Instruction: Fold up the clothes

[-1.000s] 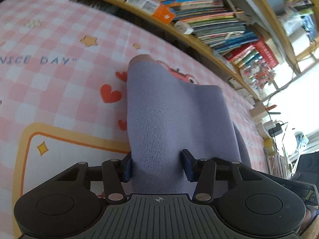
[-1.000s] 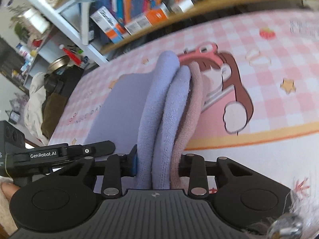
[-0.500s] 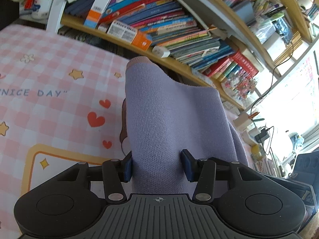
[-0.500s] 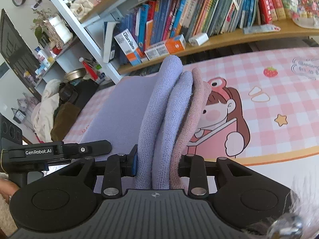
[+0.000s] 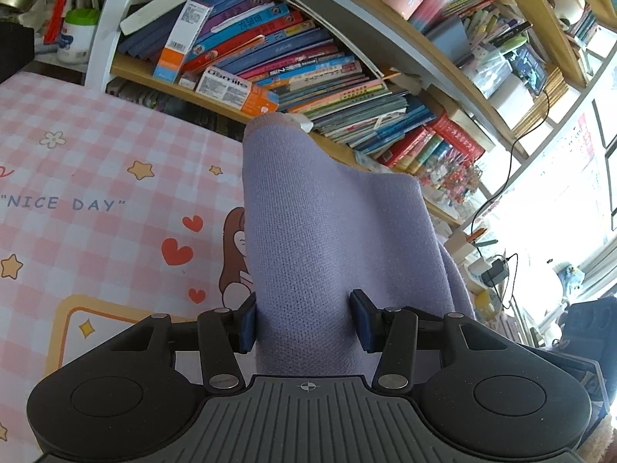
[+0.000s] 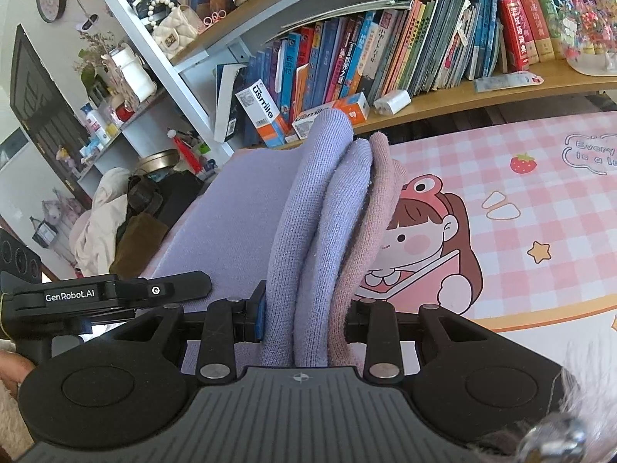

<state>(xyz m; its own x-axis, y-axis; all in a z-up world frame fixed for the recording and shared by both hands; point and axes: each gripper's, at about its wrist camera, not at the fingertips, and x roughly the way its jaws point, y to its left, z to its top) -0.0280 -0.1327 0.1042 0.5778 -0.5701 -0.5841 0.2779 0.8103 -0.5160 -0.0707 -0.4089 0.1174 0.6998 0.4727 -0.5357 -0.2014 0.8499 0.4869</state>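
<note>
A lilac knit garment [image 5: 327, 239] with a dusty-pink inner layer is held up off the pink checked tablecloth [image 5: 96, 177]. My left gripper [image 5: 306, 322] is shut on one thick fold of it, blue pads pressing either side. In the right wrist view the same garment [image 6: 327, 208] shows as three stacked folds, two lilac and one pink, and my right gripper [image 6: 304, 320] is shut on them. The cloth stretches as a flat lilac panel between the two grippers. The left gripper's black body [image 6: 96, 297] sits at the lower left of the right view.
Bookshelves packed with books [image 5: 308, 69] run along the table's far edge [image 6: 443, 104]. A heap of clothes and bags [image 6: 115, 216] lies off the table's left end. The cartoon-girl print [image 6: 420, 239] marks the tablecloth [image 6: 540, 193] under the garment. Cables and a charger [image 5: 493, 270] sit at the right.
Both grippers have risen and tilted up with the garment, so the shelves fill more of each view and the tablecloth has dropped lower. Their hold on the cloth is unchanged.
</note>
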